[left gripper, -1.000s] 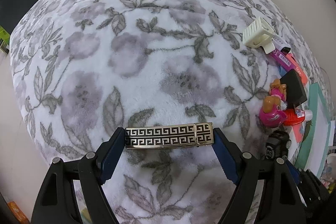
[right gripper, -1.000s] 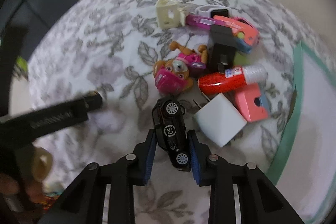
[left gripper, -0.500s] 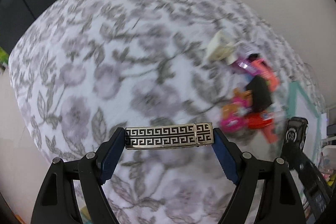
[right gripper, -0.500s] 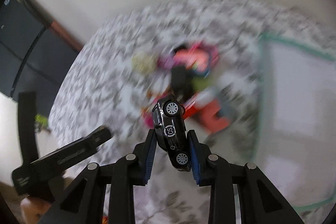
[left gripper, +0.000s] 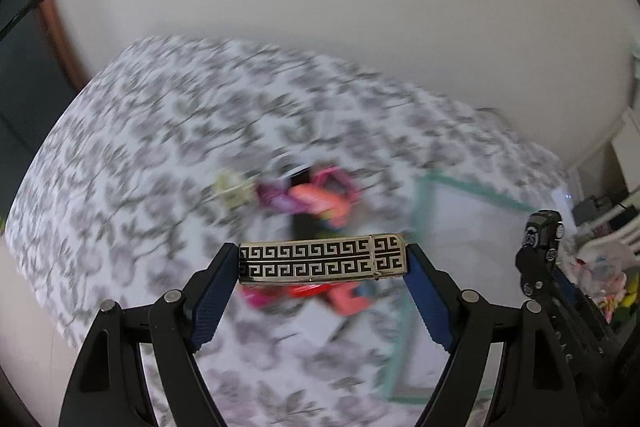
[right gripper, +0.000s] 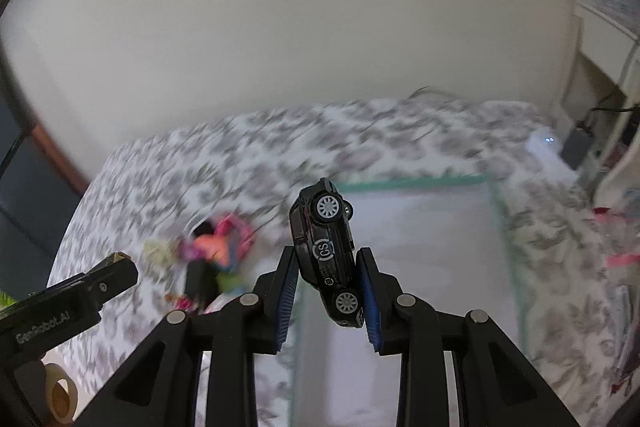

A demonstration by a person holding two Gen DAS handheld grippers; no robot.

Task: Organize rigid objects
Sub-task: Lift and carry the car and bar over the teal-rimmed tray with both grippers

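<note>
**Two grippers loaded, both riding high over the bed**

Two rigid pieces in my grip right now. My left gripper [left gripper: 322, 259] is spread wide and clamped end to end on the metal lighter [left gripper: 322, 259] with its Greek-key pattern, held level at lower centre of the left view. Polished metal, stiff, likely slick and fairly dense, so holding it by the short ends looks risky; I'd judge a twist could pop it loose. My right gripper [right gripper: 327, 273] is nearly pressed together, pinching the black toy car [right gripper: 326, 253] by roof and underside, nose tilted up at centre frame. Light, hard, wheels free of the pads, so that hold looks secure. Below, blurred, the green-edged tray [right gripper: 412, 181] sits on the floral blanket [right gripper: 400, 131], centre right; the toy pile [right gripper: 218, 247] lies left of it. Both pieces hang above the blanket, touching nothing else.
</note>
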